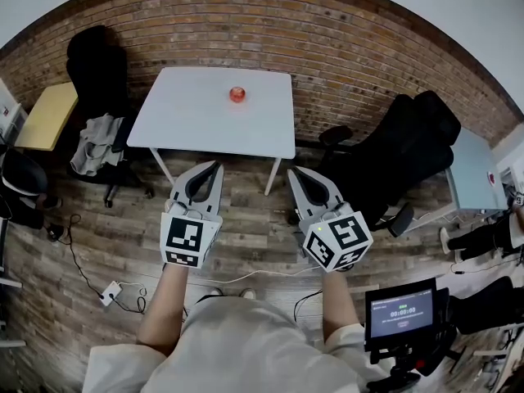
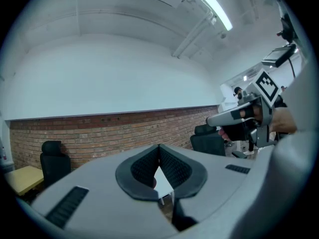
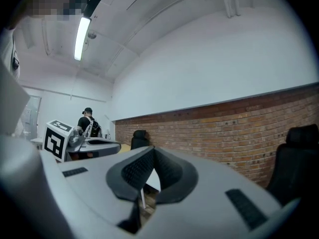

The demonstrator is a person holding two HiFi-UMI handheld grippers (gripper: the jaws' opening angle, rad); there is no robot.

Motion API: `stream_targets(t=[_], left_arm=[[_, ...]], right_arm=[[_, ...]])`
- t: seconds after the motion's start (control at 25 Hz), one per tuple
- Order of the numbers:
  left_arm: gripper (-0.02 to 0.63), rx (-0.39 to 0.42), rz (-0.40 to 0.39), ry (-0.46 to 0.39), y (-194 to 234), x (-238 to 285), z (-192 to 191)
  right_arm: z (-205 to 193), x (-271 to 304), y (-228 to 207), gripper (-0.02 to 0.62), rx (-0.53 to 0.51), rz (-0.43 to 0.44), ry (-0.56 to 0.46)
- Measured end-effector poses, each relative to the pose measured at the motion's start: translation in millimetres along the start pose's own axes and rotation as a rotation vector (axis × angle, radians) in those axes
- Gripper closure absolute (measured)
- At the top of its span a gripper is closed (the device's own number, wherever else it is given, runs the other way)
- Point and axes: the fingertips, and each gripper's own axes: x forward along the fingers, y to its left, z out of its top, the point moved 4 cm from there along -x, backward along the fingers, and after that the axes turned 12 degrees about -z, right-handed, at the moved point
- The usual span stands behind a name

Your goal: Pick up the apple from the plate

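At the left edge of the head view stands a yellow side table [image 1: 45, 115], and beside it a black chair [image 1: 98, 68] draped with a grey cloth [image 1: 96, 142]. The red apple [image 1: 237, 94] sits toward the far edge of the white table [image 1: 188, 125] in the upper middle, well apart from both grippers. Below, the left gripper [image 1: 217, 166] has its jaws closed and empty. The right gripper [image 1: 292, 171] is the same, with its jaws together on nothing. Black chairs [image 1: 409, 146] fill the right.
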Motion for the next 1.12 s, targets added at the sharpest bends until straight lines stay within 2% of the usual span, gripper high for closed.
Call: stream_targets(t=[0.48, 0.84, 1.12], left_arm=[[0.600, -0.030, 0.046, 0.009, -17.9, -7.1, -15.0], [0.600, -0.044, 0.061, -0.006, -2.6, 1.3, -17.2], [0.600, -0.062, 0.050, -0.013, 33.1, 29.3, -30.7]], right_arm=[[-14.5, -9.8, -17.6, 0.594, -0.015, -0.014, 0.027], [-12.7, 6.2, -22.8, 0.594, -0.005, -0.020, 0.025], [-17.8, 47.5, -26.2, 0.594, 0.084, 0.065, 0.058]])
